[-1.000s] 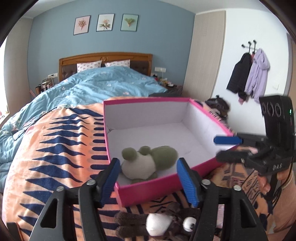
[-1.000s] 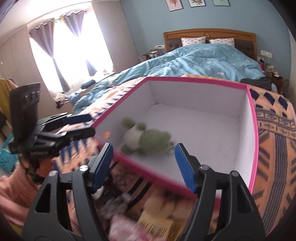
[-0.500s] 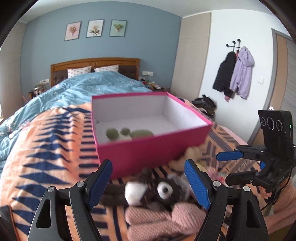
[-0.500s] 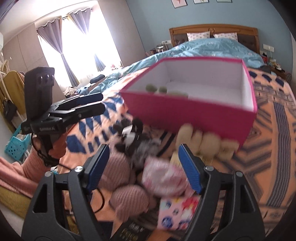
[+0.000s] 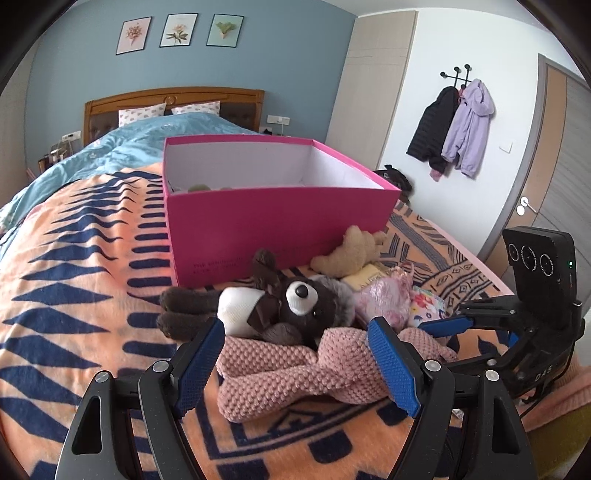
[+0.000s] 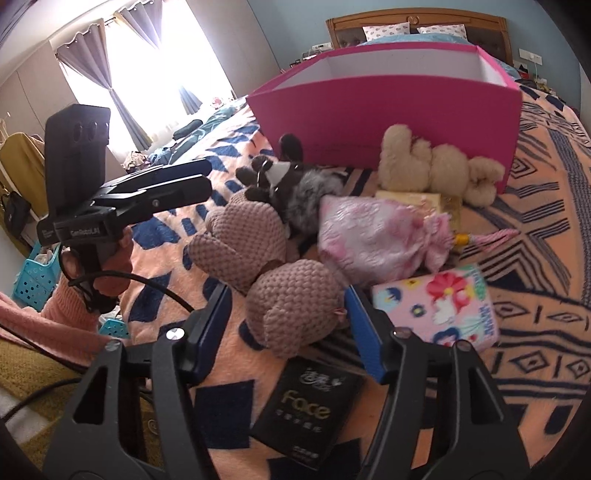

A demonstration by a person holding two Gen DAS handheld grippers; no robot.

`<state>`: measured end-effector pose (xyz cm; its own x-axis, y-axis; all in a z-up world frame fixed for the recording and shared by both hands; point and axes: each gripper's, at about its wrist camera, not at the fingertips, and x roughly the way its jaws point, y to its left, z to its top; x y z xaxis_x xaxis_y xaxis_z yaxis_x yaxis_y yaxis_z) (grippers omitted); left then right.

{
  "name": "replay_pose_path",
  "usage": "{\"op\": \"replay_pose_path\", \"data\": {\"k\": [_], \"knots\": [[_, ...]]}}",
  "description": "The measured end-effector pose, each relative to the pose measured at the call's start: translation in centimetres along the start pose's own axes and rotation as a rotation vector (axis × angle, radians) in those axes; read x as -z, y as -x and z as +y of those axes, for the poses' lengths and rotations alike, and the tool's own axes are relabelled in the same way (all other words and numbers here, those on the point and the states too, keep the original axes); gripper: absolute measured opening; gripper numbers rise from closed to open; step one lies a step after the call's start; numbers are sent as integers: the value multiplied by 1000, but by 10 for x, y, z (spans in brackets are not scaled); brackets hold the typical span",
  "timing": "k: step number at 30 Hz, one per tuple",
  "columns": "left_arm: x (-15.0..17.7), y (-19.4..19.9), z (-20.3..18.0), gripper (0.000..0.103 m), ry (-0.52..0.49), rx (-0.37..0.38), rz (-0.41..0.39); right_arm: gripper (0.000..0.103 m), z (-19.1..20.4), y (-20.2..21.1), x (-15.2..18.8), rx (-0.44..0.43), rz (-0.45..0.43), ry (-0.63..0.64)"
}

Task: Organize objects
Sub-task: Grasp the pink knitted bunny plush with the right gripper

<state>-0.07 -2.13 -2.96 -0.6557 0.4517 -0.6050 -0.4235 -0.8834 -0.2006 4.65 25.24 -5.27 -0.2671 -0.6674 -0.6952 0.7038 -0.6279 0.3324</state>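
Face pack (image 6: pixel 308 402) only in rt view; green plush (image 5: pixel 199 187) only lft.

Box (image 5: pixel 280 218) sits on the blanket (image 5: pixel 74 295); plush toys (image 5: pixel 288 302) lie heaped before it; bed headboard (image 5: pixel 173 99) stands behind.

This is a bedroom in a home. A double bed (image 5: pixel 110 258) with a wooden headboard (image 5: pixel 173 98), patterned pillows (image 5: pixel 142 112) and a blue duvet (image 5: pixel 147 142) stands against a blue wall hung with three framed botanical prints (image 5: pixel 179 30). Jackets (image 5: pixel 452 127) hang from wall hooks beside a door (image 5: pixel 554 155). Curtains (image 6: pixel 92 66) frame a bright window, and soft toys (image 5: pixel 280 302) lie on an orange patterned blanket (image 5: pixel 74 295).
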Motion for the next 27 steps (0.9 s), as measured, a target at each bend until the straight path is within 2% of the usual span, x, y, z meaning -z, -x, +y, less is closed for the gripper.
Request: {"op": "replay_pose_path", "data": {"k": [4,11,19,27], "knots": [[7,-3,0,81,2,10,17,61,3,-12,0,55,26,-5],[12,-2,-1,81,13,42,26,56,3,-2,-7,52,-35,0],[10,4,-7,81,-4,106,10,55,12,20,-33,43,-127,54],[4,-4,-14,79,-22,102,17,54,6,37,-50,6,-175,71]]}}
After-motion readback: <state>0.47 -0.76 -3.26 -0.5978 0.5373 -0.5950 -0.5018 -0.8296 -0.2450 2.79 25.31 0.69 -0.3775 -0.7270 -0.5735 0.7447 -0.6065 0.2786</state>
